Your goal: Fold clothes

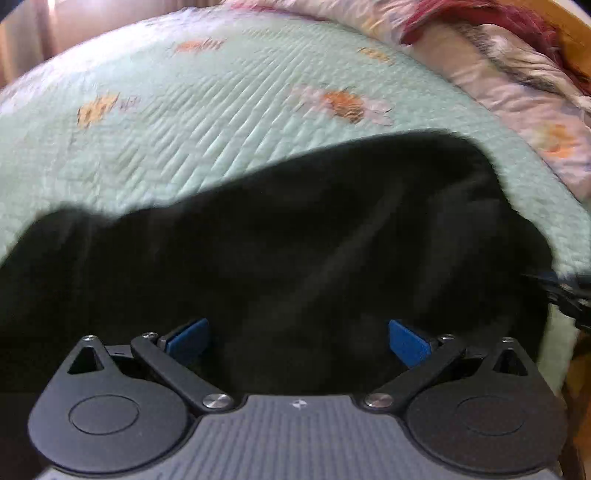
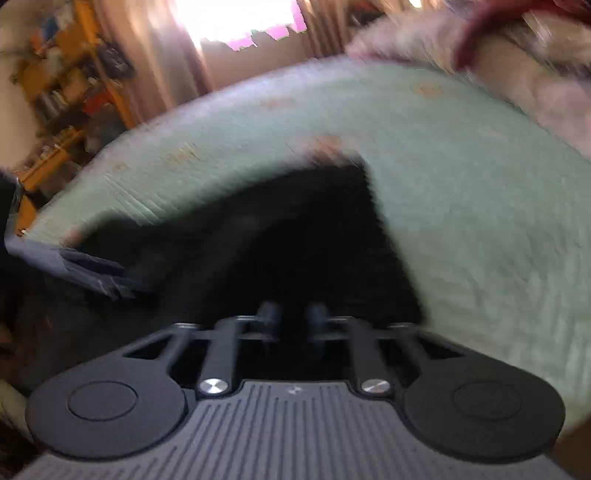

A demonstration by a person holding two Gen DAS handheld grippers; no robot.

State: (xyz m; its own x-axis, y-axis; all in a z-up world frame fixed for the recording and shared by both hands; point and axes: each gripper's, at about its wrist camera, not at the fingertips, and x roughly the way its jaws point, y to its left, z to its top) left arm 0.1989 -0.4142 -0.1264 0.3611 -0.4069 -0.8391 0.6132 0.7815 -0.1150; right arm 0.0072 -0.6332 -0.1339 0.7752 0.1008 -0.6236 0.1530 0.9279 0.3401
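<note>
We see a black garment [image 1: 280, 258] spread across a bed covered by a mint-green quilt [image 1: 207, 122] printed with orange and white flowers, and the cloth fills the lower half of both wrist views. Our left gripper [image 1: 297, 341] hangs over the dark fabric with its jaws wide apart, the 2 blue pads [image 1: 188, 338] clear of each other and nothing pinched between them. Our right gripper [image 2: 293, 319] has its jaws drawn together; the fingertips sit against the black cloth, but blur keeps us from telling whether any fabric is caught between them. In the right wrist view the other gripper's grey body pokes in at the left edge. Rumpled pale bedding [image 1: 517, 88] with a dark red piece lies at the far right of the bed, and a bright curtained window [image 2: 236, 26] and cluttered shelves [image 2: 70, 81] stand beyond
</note>
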